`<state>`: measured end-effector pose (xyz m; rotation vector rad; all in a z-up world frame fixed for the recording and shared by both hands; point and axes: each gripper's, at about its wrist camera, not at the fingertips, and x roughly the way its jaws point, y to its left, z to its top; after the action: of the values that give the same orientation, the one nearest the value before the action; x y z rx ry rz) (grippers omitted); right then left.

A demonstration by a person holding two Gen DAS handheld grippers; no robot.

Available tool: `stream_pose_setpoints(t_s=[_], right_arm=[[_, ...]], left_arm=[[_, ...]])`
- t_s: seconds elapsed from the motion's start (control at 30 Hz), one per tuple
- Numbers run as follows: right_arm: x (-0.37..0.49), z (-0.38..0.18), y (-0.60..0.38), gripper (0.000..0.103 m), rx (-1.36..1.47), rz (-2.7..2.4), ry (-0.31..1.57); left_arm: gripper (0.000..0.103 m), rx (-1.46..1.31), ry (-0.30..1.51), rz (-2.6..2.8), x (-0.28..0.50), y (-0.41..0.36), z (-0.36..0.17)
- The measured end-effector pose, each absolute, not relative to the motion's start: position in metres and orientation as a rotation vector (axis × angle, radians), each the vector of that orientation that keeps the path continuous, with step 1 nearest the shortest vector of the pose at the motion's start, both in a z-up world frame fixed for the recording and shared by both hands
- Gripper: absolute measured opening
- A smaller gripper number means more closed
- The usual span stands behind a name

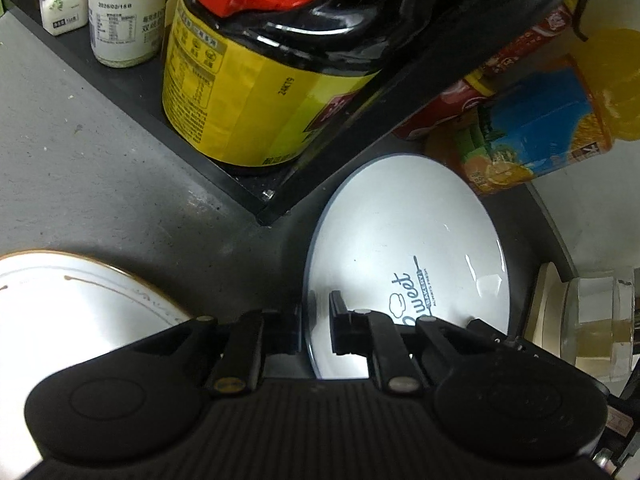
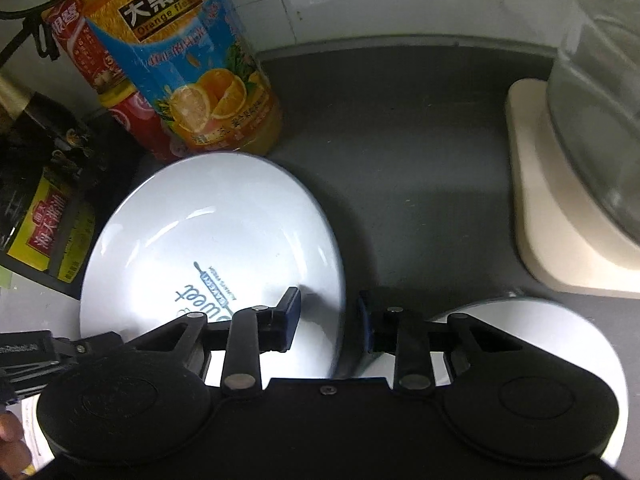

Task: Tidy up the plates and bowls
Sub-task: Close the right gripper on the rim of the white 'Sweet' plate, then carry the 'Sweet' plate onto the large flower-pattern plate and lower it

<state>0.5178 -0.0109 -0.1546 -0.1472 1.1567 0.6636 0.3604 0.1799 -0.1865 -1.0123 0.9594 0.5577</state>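
A white plate with a dark blue rim and "Sweet" lettering (image 1: 404,248) lies on the grey counter; it also shows in the right wrist view (image 2: 208,232). My left gripper (image 1: 316,320) straddles its near left rim with a narrow gap, and whether it presses the rim is unclear. My right gripper (image 2: 328,320) is open, its jaws on either side of the plate's right rim. A gold-rimmed white plate (image 1: 76,304) lies at the left. Another white plate (image 2: 560,328) lies under the right gripper's right side.
A black rack (image 1: 240,196) holds a yellow-labelled dark bottle (image 1: 248,92) and white jars (image 1: 124,24). An orange juice bottle (image 2: 188,64) and a red can (image 2: 136,120) stand behind the plate. A cream base with a clear container (image 2: 568,184) stands at right, by the tiled wall.
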Motion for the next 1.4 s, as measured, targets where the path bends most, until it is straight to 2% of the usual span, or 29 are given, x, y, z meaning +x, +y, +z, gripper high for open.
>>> stream_pose_setpoints(t_s=[0.17, 0.4, 0.6, 0.97, 1.4], right_arm=[[0.518, -0.156, -0.005, 0.028, -0.153, 0.675, 1.154], [0.522, -0.151, -0.02, 0.018, -0.084, 0.718, 1.168], [0.52, -0.135, -0.038, 0.01, -0.003, 0.778, 1.153], [0.502, -0.104, -0.059, 0.011, -0.001, 0.847, 1.087], [0.454, -0.082, -0.069, 0.012, -0.061, 0.968, 1.036]], left_arm=[[0.011, -1.032, 0.962, 0.545, 0.366, 0.18, -0.195], [0.01, -1.041, 0.96, 0.542, 0.363, 0.182, -0.194], [0.01, -1.047, 0.881, 0.507, 0.354, 0.188, -0.174], [0.01, -1.032, 0.855, 0.515, 0.336, 0.174, -0.151], [0.01, -1.023, 0.816, 0.552, 0.273, 0.152, -0.117]])
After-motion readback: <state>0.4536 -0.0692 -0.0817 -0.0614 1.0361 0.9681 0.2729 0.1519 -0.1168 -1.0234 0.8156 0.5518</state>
